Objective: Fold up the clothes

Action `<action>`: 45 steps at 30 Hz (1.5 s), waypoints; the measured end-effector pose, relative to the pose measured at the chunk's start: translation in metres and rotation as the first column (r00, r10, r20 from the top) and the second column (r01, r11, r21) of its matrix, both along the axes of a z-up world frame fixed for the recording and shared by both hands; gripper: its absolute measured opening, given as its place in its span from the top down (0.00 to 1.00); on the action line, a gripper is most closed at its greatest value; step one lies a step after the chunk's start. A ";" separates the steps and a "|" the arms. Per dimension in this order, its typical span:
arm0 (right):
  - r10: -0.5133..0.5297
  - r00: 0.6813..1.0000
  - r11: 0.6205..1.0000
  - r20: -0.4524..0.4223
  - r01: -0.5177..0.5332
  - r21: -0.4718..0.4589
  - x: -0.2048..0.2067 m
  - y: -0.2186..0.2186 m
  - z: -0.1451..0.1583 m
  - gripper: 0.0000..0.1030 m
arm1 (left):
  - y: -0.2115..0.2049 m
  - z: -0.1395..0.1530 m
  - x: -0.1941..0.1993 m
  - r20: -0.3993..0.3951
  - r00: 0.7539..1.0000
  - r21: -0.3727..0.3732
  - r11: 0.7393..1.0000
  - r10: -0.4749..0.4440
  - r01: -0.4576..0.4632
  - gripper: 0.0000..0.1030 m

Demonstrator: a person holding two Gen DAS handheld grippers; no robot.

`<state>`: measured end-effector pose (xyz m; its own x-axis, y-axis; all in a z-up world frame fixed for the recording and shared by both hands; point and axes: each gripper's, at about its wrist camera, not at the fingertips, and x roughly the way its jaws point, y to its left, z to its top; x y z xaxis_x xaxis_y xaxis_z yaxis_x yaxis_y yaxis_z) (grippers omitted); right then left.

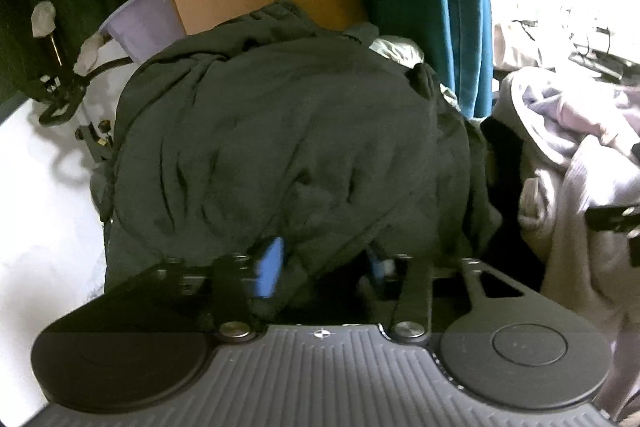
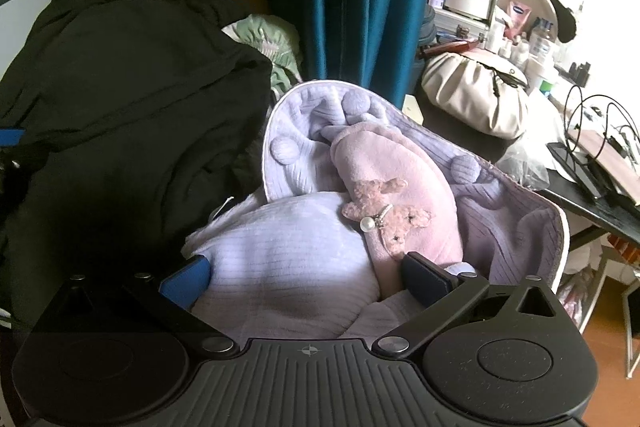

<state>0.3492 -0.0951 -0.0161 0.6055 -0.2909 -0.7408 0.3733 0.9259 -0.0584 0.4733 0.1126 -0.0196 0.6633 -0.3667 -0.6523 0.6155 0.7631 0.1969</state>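
Dark fabric filled the centre of the left wrist view: the black garment (image 1: pixel 280 139) bulged from the frame's middle right down onto the left gripper (image 1: pixel 320 263), whose blue pads (image 1: pixel 270 267) stood a modest gap apart with folds of it bunched between and over them. Whether those jaws truly pinched the cloth or merely sat buried in it could not be told.

Next in bulk, the lavender ribbed garment (image 2: pixel 288 259) lay heaped in the lower centre of the right wrist view, its hooded edge curling up toward mid-frame. The right gripper (image 2: pixel 304 279) stood wide open, its blue fingers (image 2: pixel 186 279) straddling that mound, touching cloth on both sides yet clamping nothing.

Smaller, the pink plush piece (image 2: pixel 400 187) with a bunny appliqué ran diagonally from mid-frame to the right finger, resting on the lavender heap.

By my judgement, each gripper faced its own pile: black dead ahead of the left, lavender between the right's jaws, the black mass (image 2: pixel 120 99) filling that view's left side.
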 end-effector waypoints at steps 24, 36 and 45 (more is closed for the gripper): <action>0.026 0.999 1.000 0.024 -0.026 -0.015 -0.004 0.000 0.004 0.01 | 0.085 0.026 0.031 0.045 0.928 -0.206 0.913 0.369 -0.352 0.81; 0.044 0.997 0.998 0.067 -0.042 -0.041 -0.004 0.006 0.015 0.01 | 0.092 0.043 0.013 0.053 0.939 -0.353 0.885 0.341 -0.302 0.91; 0.340 0.932 0.931 0.123 -0.316 -0.182 0.022 0.055 0.029 0.01 | 0.170 0.069 -0.002 0.000 0.866 -0.534 0.732 0.500 -0.423 0.92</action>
